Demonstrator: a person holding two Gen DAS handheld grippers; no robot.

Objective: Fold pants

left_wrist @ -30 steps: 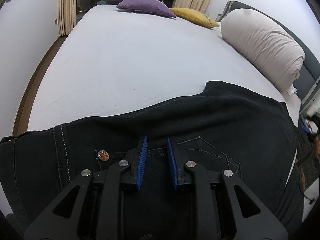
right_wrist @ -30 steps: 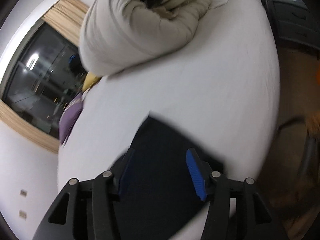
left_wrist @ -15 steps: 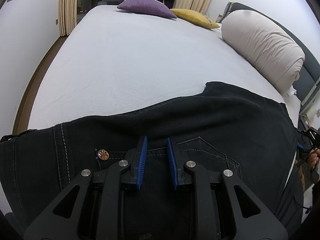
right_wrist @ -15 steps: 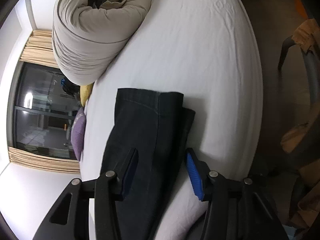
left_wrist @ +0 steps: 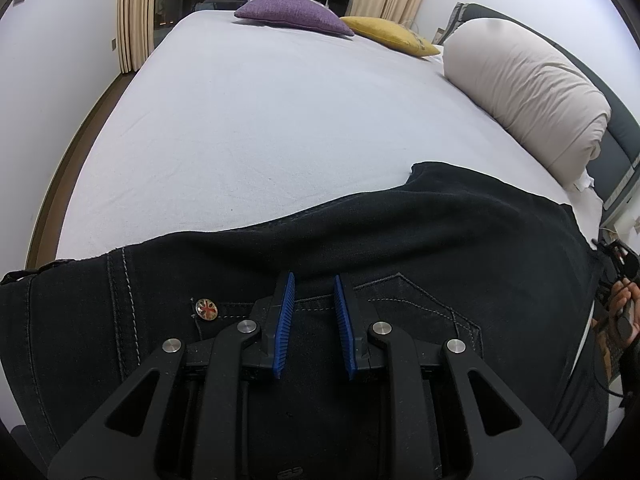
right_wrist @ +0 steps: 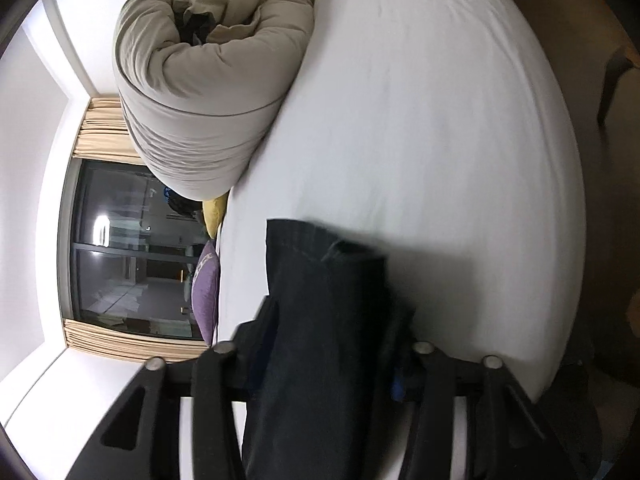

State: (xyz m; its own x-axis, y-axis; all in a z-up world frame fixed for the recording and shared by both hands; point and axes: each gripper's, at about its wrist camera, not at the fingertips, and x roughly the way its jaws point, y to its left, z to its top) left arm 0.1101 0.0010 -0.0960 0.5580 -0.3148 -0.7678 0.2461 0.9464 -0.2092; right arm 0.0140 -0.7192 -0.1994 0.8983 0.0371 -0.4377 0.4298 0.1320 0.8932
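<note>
Black pants (left_wrist: 400,240) lie across the near edge of the bed (left_wrist: 260,128), waist end under the left tongs (left_wrist: 314,308), legs running off to the right. A pocket seam and a small flag rivet (left_wrist: 206,308) show just beside the left tongs. Their blue pads (left_wrist: 285,320) stand a narrow gap apart, pressed down over the pocket edge — whether cloth is pinched between them cannot be told.

Right wrist view: the right tongs (right_wrist: 332,344) have just been closing, with the hem end of the pants (right_wrist: 320,300) between them. The cloth fills the gap and hides most of both pads; the grip reads as clenched on the pants. The hem is slightly blurred.

Elsewhere on the bed — a rolled beige duvet (left_wrist: 520,92) along the headboard side, a purple pillow (left_wrist: 292,18) and a yellow pillow (left_wrist: 392,36) at the far end, well apart from the pants. A dark window (right_wrist: 132,248) with curtains stands beyond.
</note>
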